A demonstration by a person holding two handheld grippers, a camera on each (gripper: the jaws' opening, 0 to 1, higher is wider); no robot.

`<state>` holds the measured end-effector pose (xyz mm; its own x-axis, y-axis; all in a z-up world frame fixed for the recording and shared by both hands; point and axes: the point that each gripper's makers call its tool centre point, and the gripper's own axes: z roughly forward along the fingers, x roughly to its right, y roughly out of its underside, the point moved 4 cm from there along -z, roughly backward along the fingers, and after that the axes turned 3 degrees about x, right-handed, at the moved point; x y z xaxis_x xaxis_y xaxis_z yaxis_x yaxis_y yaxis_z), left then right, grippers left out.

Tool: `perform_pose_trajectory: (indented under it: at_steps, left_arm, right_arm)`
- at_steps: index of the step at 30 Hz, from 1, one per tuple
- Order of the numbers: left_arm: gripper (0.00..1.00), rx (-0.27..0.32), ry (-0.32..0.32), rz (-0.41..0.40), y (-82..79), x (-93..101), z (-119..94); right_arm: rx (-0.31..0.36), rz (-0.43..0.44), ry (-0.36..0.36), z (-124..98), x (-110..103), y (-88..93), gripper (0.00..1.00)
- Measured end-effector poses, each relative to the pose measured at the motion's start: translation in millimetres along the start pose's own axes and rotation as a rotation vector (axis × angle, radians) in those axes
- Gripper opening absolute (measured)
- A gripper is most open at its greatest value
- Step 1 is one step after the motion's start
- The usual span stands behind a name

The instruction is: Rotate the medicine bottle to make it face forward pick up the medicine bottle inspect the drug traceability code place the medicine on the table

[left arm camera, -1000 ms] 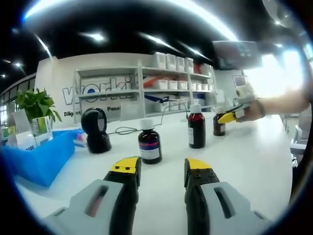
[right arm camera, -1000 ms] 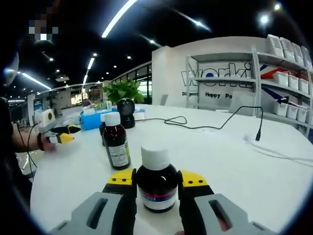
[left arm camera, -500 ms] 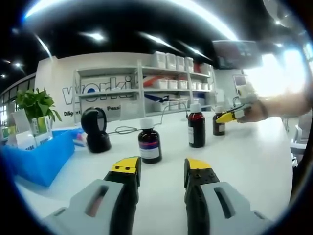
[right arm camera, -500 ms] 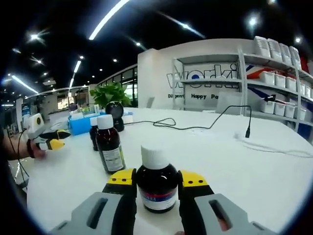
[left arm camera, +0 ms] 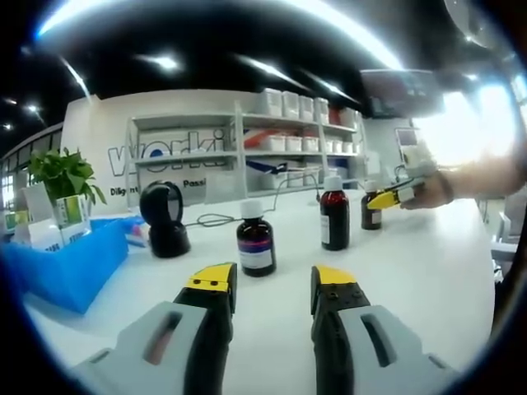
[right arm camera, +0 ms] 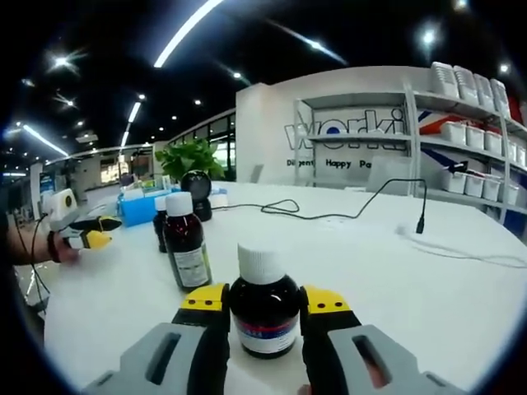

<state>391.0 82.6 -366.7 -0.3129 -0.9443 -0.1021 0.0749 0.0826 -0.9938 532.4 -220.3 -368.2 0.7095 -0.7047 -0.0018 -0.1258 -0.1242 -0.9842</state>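
While our right gripper (right arm camera: 263, 303) pinches a small bottle (right arm camera: 263, 309) at the bottom centre of the right gripper view, our left gripper (left arm camera: 272, 281) hangs released over bare table (left arm camera: 412, 271) at the bottom of the left gripper view. In that left view the pinched bottle (left arm camera: 370, 208) sits at centre right, with the right gripper (left arm camera: 387, 197) on it. A tall bottle (left arm camera: 333, 216) stands just left of it, and a third bottle (left arm camera: 256, 243) at centre, ahead of our parted jaws. A black scanner (left arm camera: 165, 218) and a blue bin (left arm camera: 70, 263) sit at left, beside a plant (left arm camera: 62, 177). A cable (right arm camera: 329, 212) crosses the white table in the right view. Shelves (left arm camera: 272, 140) line the back wall under ceiling lights.
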Motion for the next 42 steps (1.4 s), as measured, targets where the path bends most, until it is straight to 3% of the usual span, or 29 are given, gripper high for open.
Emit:
perform_pose_trajectory:
  at_steps: [10, 15, 24, 33, 42]
  left_arm:
    - [0.32, -0.037, 0.016, 0.019, 5.7, 2.7, 2.1]
    - [0.38, -0.032, 0.031, 0.014, 4.7, 4.1, 3.6]
    - [0.31, -0.011, 0.017, -0.030, 1.3, 0.4, 1.4]
    - [0.31, 0.007, 0.006, -0.046, -2.1, -0.9, -0.6]
    - [0.31, 0.006, 0.016, -0.074, -2.0, -0.2, -1.1]
  right_arm:
    - [0.013, -0.045, 0.012, -6.3, 2.5, -7.6, 0.39]
    - [0.028, -0.049, 0.008, -14.5, 1.5, -15.9, 0.37]
    - [0.080, -0.039, 0.016, -35.7, -4.2, -27.2, 0.35]
    - [0.153, -0.040, 0.028, -59.9, -8.7, -37.2, 0.34]
    - [0.171, -0.036, 0.056, -77.5, -7.7, -34.3, 0.34]
